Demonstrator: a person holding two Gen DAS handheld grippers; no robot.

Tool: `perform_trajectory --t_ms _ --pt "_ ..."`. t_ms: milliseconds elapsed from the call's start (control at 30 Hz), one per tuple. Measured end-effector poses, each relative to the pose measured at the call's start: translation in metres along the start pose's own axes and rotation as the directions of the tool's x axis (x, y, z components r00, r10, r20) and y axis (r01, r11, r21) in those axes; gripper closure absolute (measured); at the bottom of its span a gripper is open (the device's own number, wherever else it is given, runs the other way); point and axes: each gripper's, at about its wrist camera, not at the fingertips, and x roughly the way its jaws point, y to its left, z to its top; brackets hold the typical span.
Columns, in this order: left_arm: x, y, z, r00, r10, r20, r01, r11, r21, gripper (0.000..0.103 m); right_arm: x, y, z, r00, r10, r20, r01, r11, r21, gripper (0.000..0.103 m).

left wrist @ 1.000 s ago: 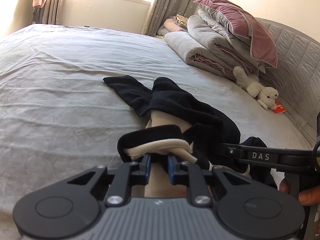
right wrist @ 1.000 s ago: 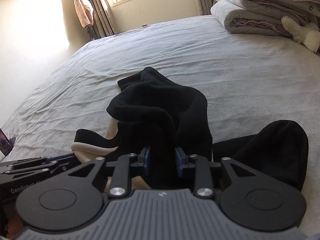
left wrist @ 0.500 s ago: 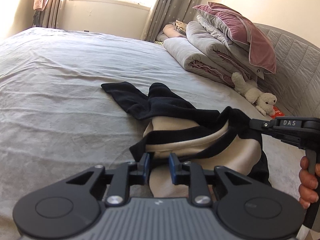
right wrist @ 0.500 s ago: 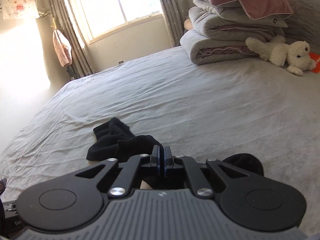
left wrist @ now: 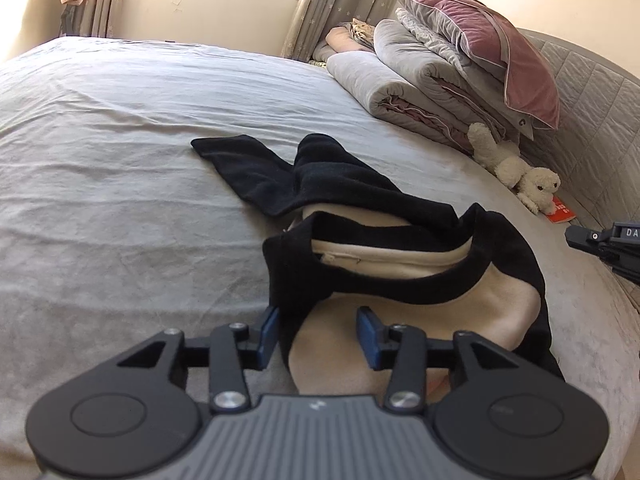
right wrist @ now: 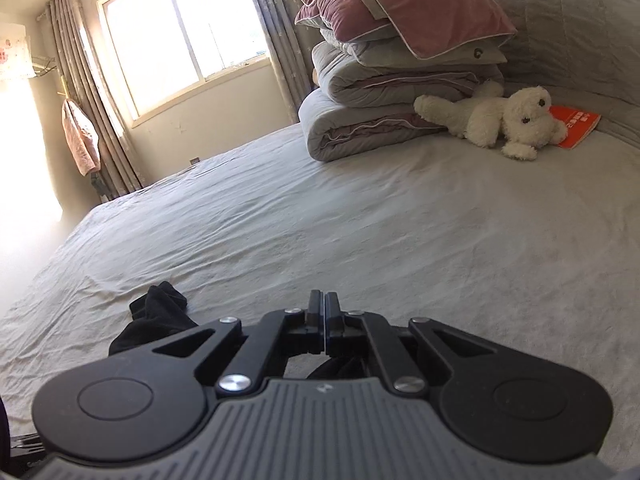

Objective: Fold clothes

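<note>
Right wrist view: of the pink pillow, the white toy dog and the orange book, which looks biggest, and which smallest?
Largest to smallest, as they look in this view:
1. pink pillow
2. white toy dog
3. orange book, though the dog covers part of it, so its full size is unsure.

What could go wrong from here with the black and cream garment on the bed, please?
1. The left gripper has its jaws opening over the garment, so that bunched side may slump back.
2. The right gripper is shut; whether it pinches cloth is unclear, so a pull could slip.
3. The sleeve lies twisted, so a fold now may trap creases.
</note>
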Motion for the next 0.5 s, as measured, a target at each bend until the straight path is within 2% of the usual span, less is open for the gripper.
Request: perform_trajectory --t_ms 100,133,200,233,333,467,500 --pt "0.007 -0.001 0.002 1.0 0.016 0.003 -0.016 1.0 -0.008 0.054 0.002 -0.005 -0.002 0.995 0.082 -0.057 -0.08 0.997 0.023 0.084" --pt "0.008 0.001 0.003 1.0 0.018 0.005 -0.018 1.0 -0.018 0.053 0.003 -0.005 -0.005 0.992 0.106 -0.073 -0.104 0.994 0.037 0.065" --pt "0.011 0.004 0.005 1.0 0.017 0.009 -0.017 0.999 -0.036 0.051 0.006 -0.001 -0.01 0.983 0.155 -0.094 -0.15 0.987 0.064 0.039" --pt "0.012 0.005 0.006 1.0 0.017 0.01 -0.017 0.999 -0.044 0.051 0.008 0.003 -0.012 0.978 0.178 -0.105 -0.172 0.983 0.065 0.036" --pt "0.016 0.007 0.006 1.0 0.019 0.009 -0.018 0.999 -0.049 0.049 0.018 0.02 -0.02 0.961 0.229 -0.158 -0.226 0.973 0.036 0.036" --pt "0.017 0.006 0.005 1.0 0.02 0.014 -0.02 0.999 -0.036 0.046 0.032 0.043 -0.039 0.954 0.213 -0.209 -0.226 0.973 -0.041 0.036" --pt "0.017 0.006 0.005 1.0 0.019 0.015 -0.018 0.999 -0.034 0.045 0.034 0.047 -0.043 0.954 0.209 -0.214 -0.227 0.972 -0.061 0.047"
